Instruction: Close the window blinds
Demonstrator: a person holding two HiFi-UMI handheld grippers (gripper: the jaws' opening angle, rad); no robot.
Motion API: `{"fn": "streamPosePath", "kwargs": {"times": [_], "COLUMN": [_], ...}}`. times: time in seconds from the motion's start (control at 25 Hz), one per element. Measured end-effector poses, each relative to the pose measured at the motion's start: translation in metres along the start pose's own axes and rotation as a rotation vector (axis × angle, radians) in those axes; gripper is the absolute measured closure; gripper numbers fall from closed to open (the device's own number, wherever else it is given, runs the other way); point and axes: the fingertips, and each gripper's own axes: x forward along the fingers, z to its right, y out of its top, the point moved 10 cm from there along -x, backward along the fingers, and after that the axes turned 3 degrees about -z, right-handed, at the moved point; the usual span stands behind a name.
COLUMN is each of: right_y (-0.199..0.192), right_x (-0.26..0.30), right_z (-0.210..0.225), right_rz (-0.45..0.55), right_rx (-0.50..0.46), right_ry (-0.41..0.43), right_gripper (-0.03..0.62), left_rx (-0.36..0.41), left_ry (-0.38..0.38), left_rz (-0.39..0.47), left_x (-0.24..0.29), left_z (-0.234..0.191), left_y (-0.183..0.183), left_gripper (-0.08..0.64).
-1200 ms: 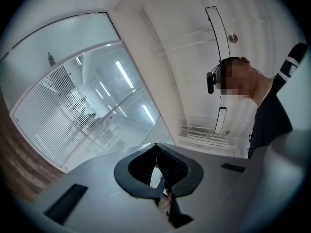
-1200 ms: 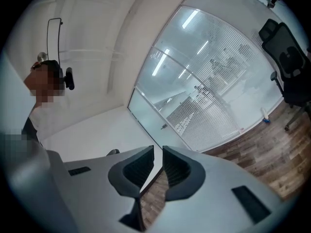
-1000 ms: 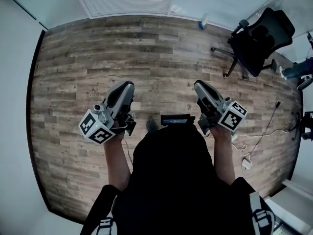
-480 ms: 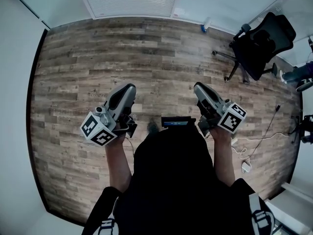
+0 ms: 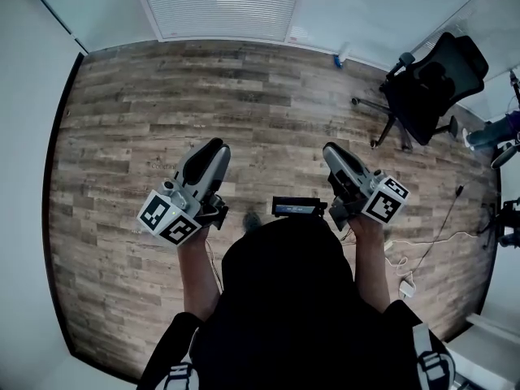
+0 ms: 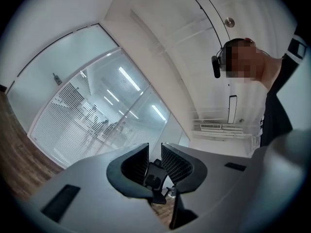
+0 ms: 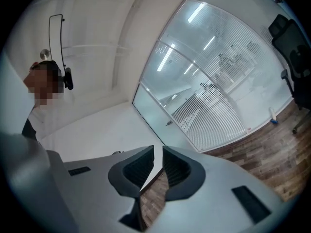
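The left gripper (image 5: 213, 146), just opened a little, and the right gripper (image 5: 331, 149), pinched shut, both empty, point at the far blinds (image 5: 219, 6), likely ready to go reach them.

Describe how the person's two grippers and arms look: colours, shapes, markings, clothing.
Both the left gripper and right gripper are grey shells with black ribbed pads, each carrying a white cube of black square markers. Black top; forearms uncovered. The left's jaws have just been opening, empty.
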Motion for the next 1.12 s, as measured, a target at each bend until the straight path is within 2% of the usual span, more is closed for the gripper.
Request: {"fn": "streamPosePath", "kwargs": {"times": [0.16, 0.64, 0.84, 1.12], "right_y": [0.007, -0.007, -0.005, 0.017], "right_x": [-0.006, 0.004, 0.017, 0.074], "right_z": [-0.003, 0.012, 0.023, 0.072], "right_rz": [0.02, 0.006, -0.013, -0.035], "right_rx": [-0.02, 0.024, 0.033, 0.043], "right_ry": [-0.006, -0.023, -0.006, 0.045], "right_gripper": [0.543, 0.543, 0.543, 0.543], "left_rx": [-0.011, -0.018, -0.014, 0.009], "left_ry": [-0.006, -0.004, 0.034, 0.13], "left_rz": [-0.02, -0.064, -0.076, -0.091], "left_x": [0.006, 0.012, 0.011, 0.034], "left_z": [0.0, -0.009, -0.015, -0.062], "left_y": [-0.004, -0.003, -0.004, 0.01], "left_gripper": [0.488, 0.488, 0.488, 0.488]}}
